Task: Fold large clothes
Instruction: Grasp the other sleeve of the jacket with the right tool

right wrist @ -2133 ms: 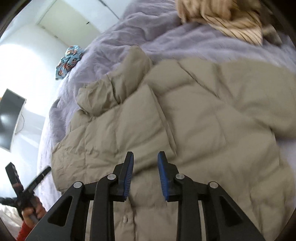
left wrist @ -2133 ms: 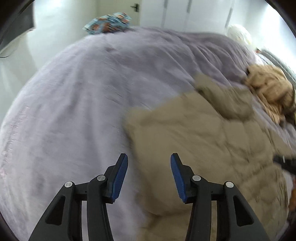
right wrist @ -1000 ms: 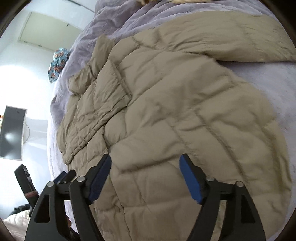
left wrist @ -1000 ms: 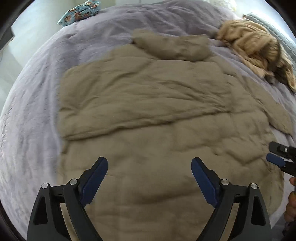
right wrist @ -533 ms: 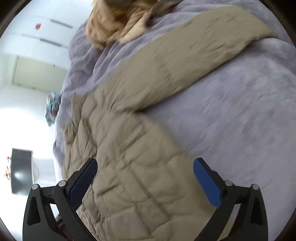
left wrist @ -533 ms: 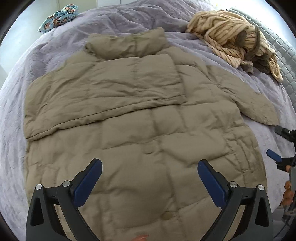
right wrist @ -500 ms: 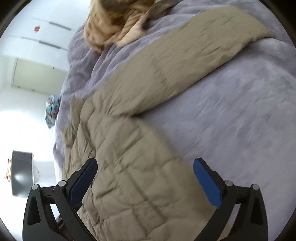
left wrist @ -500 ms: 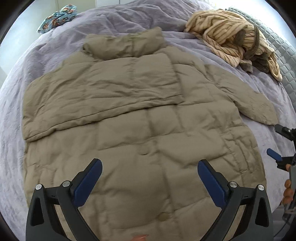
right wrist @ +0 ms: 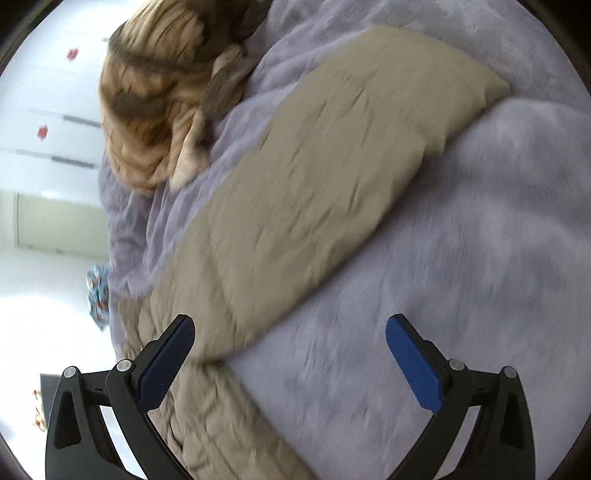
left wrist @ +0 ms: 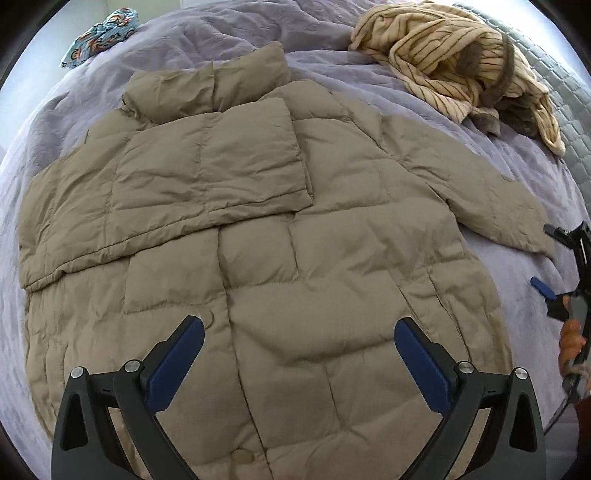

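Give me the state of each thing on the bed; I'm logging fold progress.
Khaki quilted puffer jacket: flat, one sleeve folded across chest, other sleeve spread out.
Tan striped garment: crumpled heap.
Blue patterned cloth: bunched up.
Left hand-held gripper: open, empty.
Right hand-held gripper: open, empty.

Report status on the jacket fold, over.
Left gripper open over the puffer jacket, right gripper open near its spread sleeve, both holding nothing. Other sleeve already folded across the chest. Striped garment lies clear, beyond the shoulder.
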